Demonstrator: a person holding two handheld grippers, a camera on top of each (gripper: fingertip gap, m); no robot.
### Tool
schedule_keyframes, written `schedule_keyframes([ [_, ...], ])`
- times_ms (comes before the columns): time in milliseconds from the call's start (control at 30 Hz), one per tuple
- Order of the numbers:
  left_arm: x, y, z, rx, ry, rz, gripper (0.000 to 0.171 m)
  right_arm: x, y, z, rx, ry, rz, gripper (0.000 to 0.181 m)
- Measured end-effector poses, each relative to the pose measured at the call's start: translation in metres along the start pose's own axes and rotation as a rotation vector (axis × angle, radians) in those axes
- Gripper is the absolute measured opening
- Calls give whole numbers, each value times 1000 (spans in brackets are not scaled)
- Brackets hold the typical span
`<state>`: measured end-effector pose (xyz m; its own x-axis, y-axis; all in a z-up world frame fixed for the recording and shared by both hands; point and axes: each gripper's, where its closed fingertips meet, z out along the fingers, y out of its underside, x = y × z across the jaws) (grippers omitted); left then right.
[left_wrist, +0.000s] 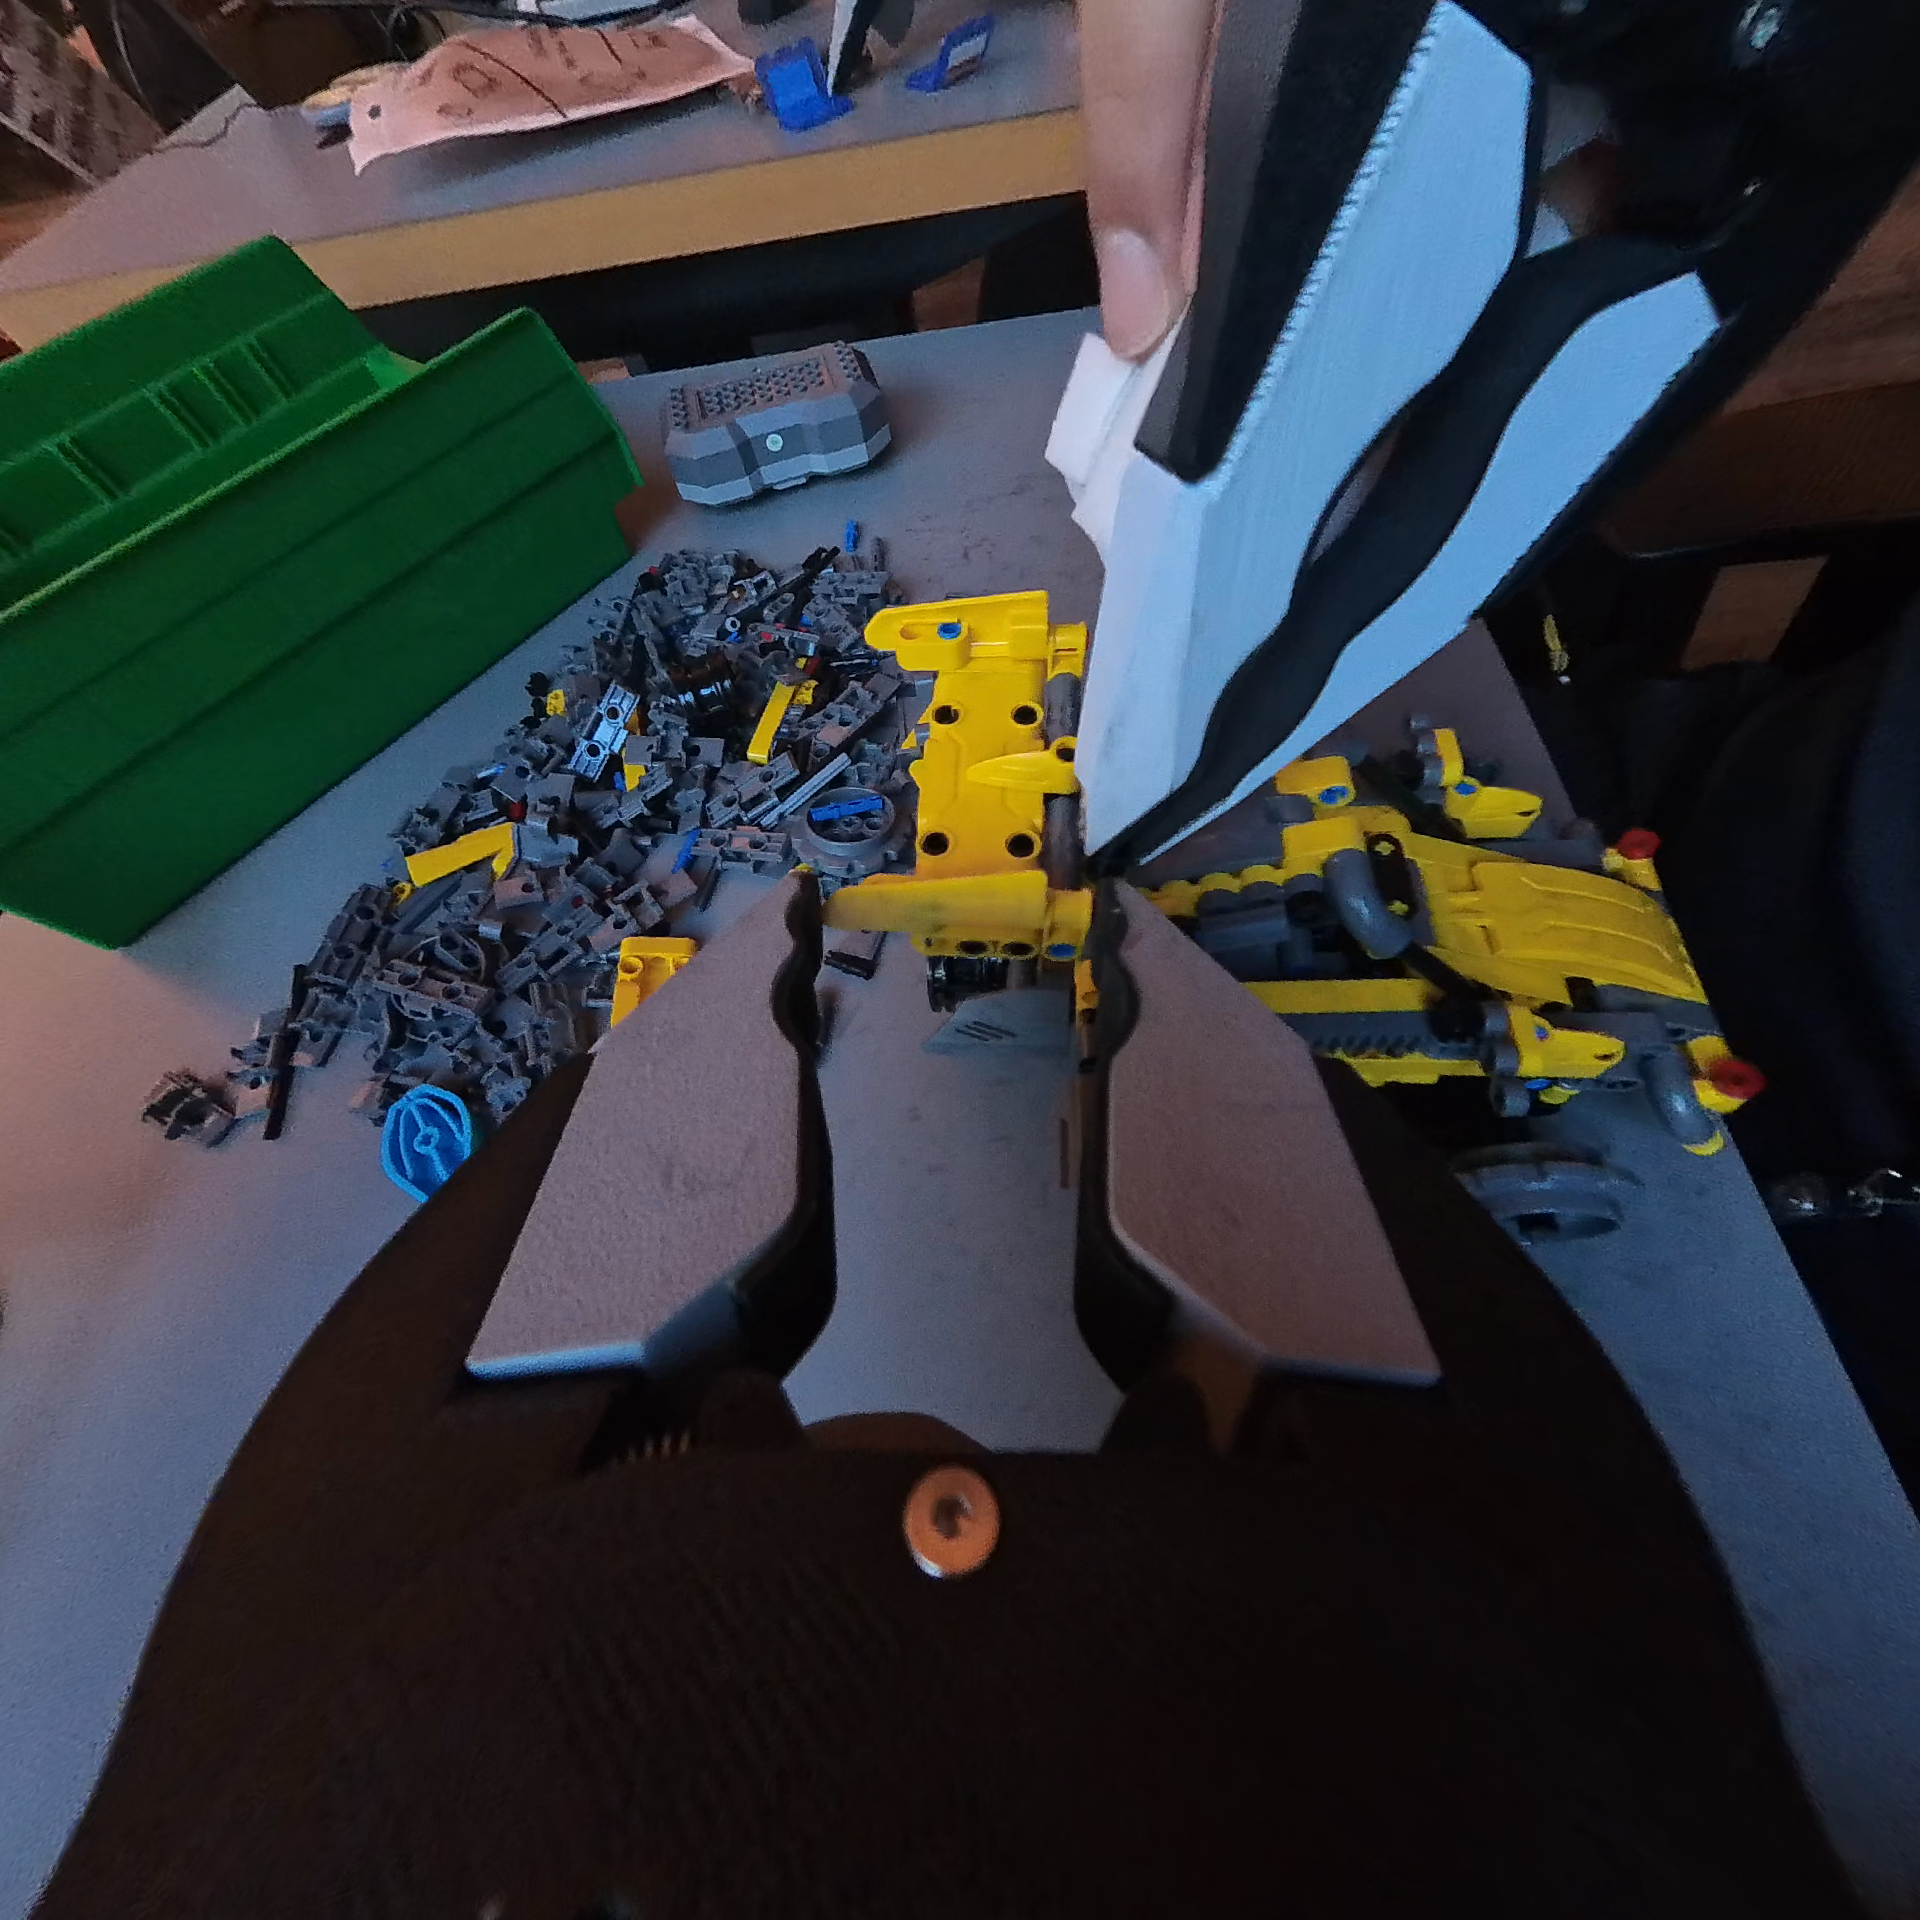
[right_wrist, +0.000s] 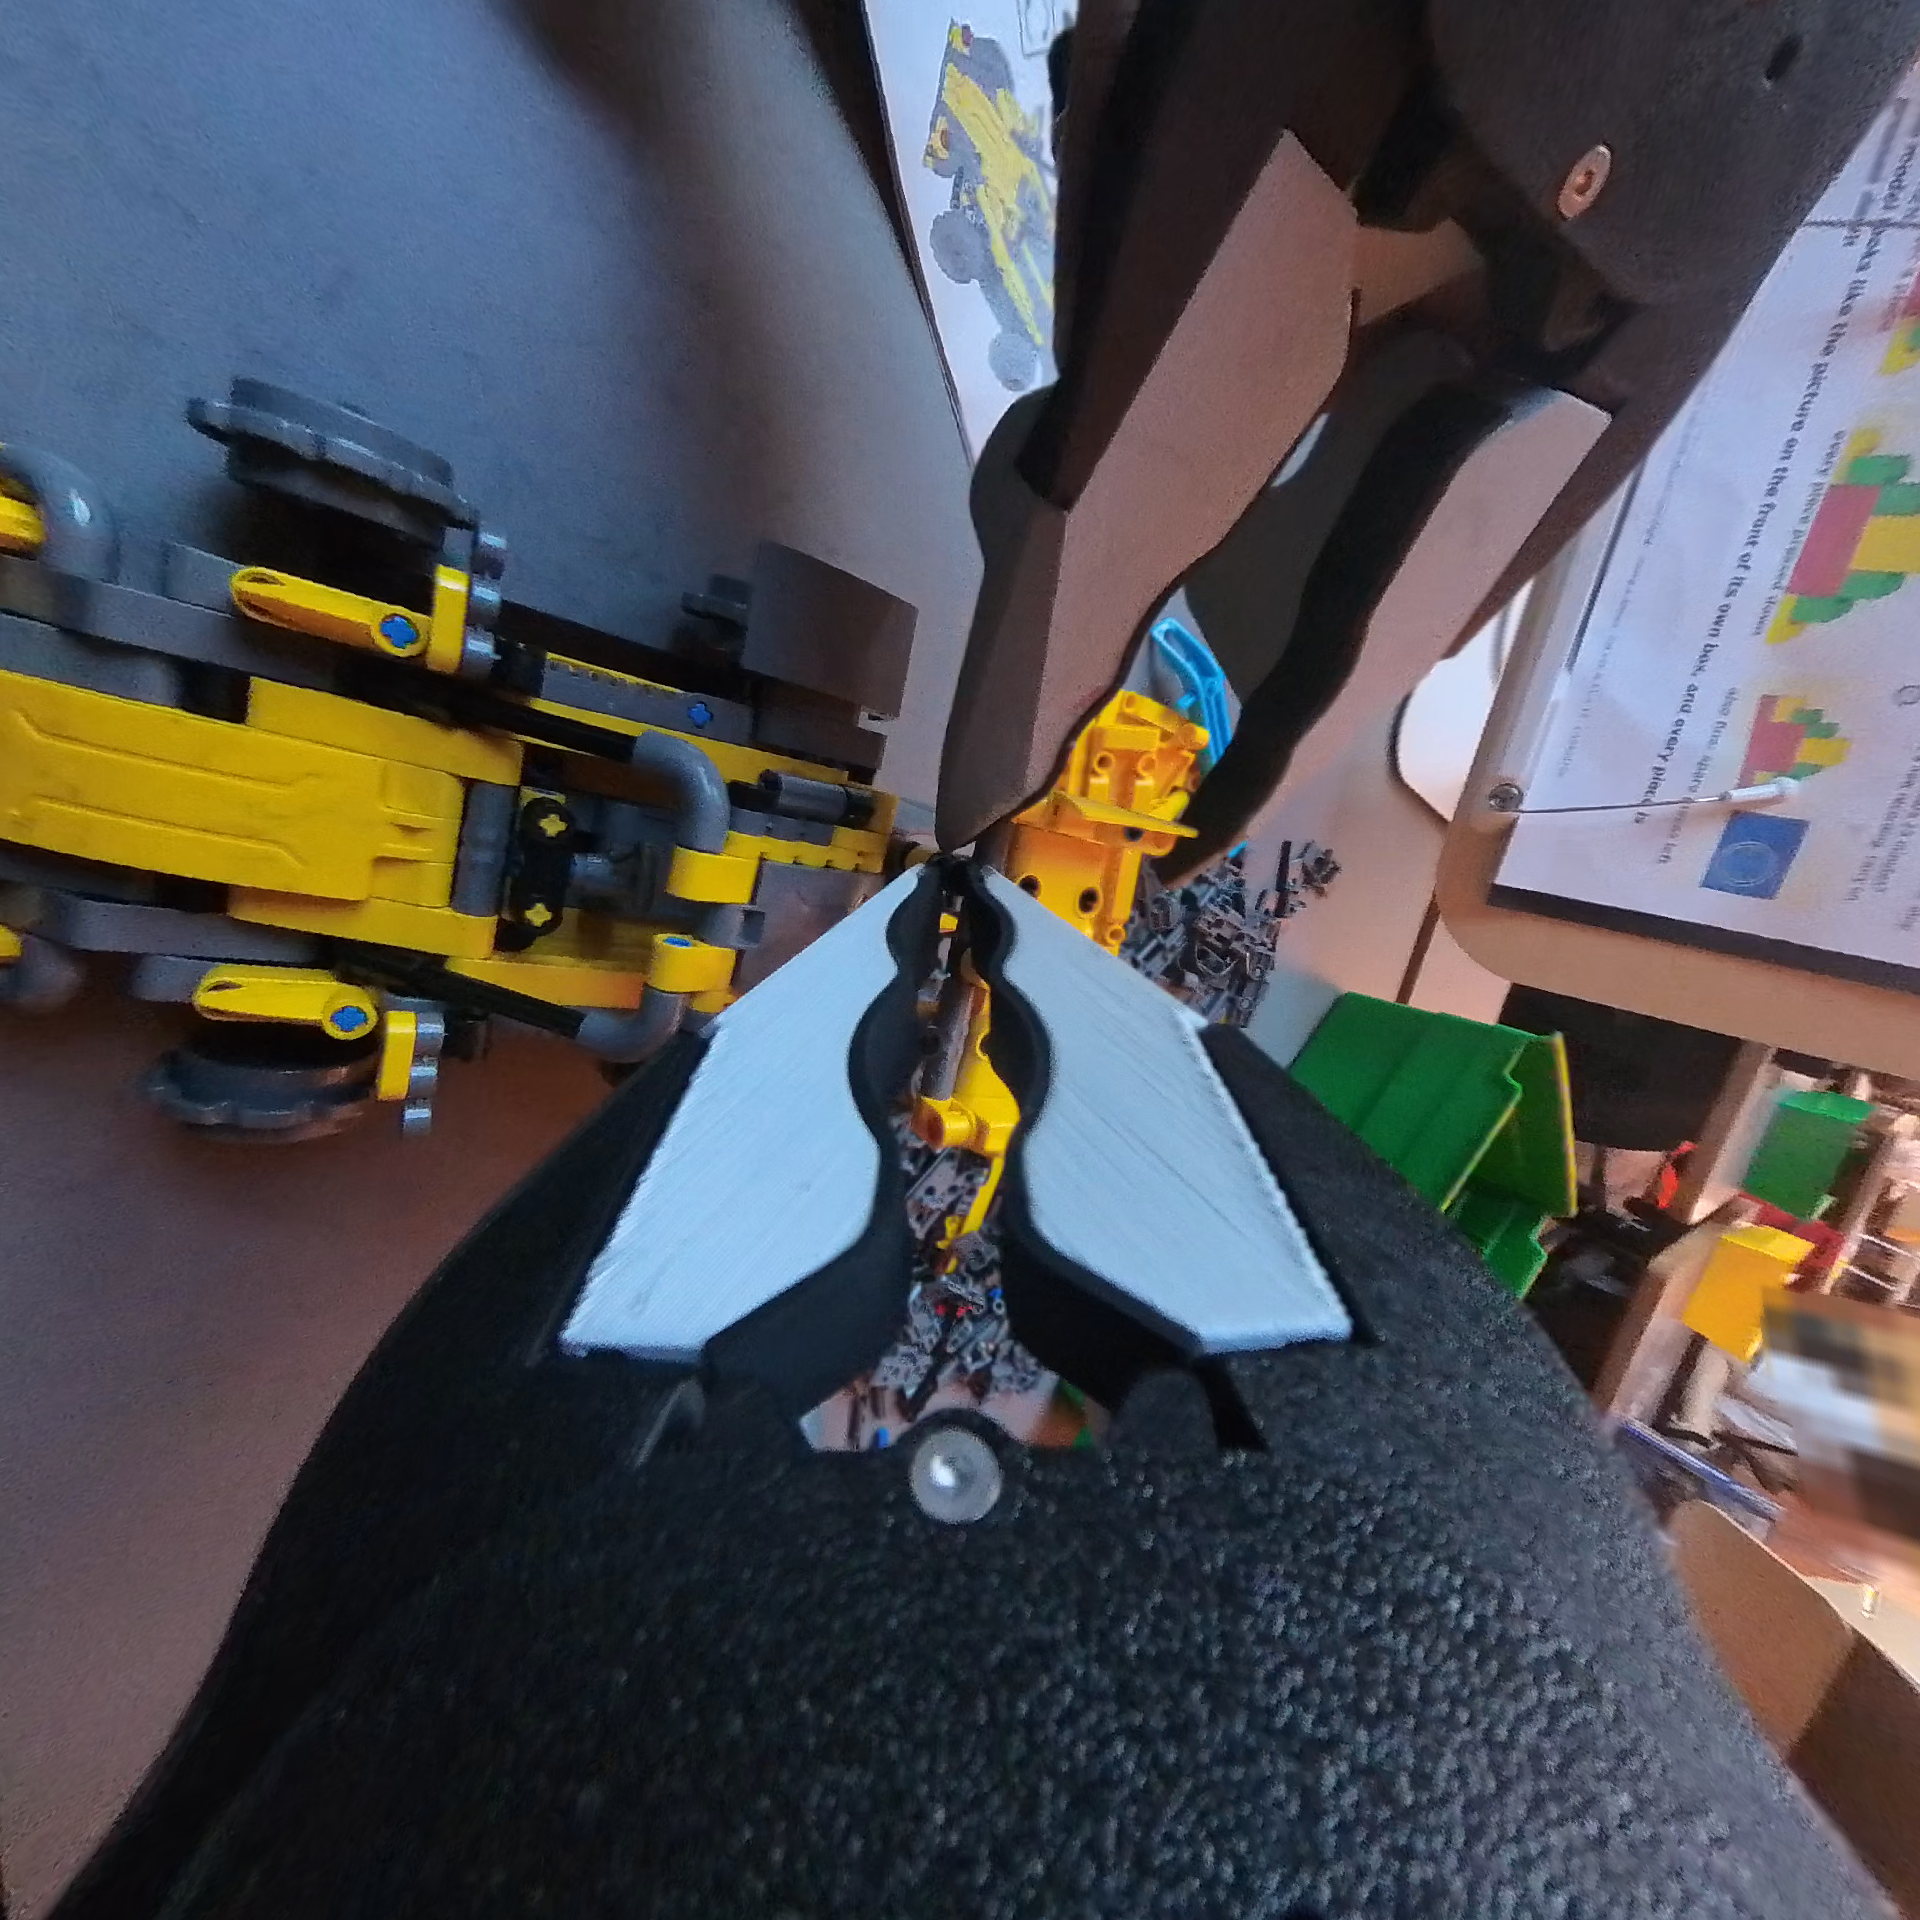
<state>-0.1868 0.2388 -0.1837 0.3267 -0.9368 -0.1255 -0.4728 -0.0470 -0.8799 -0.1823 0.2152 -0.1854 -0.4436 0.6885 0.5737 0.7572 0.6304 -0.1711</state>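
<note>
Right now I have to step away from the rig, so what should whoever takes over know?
Left gripper: open, tips astride the near end of the yellow brick sub-assembly.
Right gripper: shut, seemingly pinching the grey axle along that sub-assembly's edge.
Yellow vehicle model lies to its right, the pile of loose grey parts to its left, the green bin beyond.

The left gripper (left_wrist: 951, 894) has a black textured body, dull tan-grey finger plates with wavy black inner edges and a copper-coloured screw, while the right gripper (right_wrist: 951, 868) is black with ribbed white plates and what seems a silver screw.
</note>
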Motion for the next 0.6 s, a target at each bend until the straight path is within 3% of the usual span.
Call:
schedule_keyframes([
  [300,1,-1,-1,-49,-65,79,49,-2,0,-1,45,147,-38,4],
  [600,-7,4,2,-74,-76,-13,49,3,5,4,169,74,228,4],
])
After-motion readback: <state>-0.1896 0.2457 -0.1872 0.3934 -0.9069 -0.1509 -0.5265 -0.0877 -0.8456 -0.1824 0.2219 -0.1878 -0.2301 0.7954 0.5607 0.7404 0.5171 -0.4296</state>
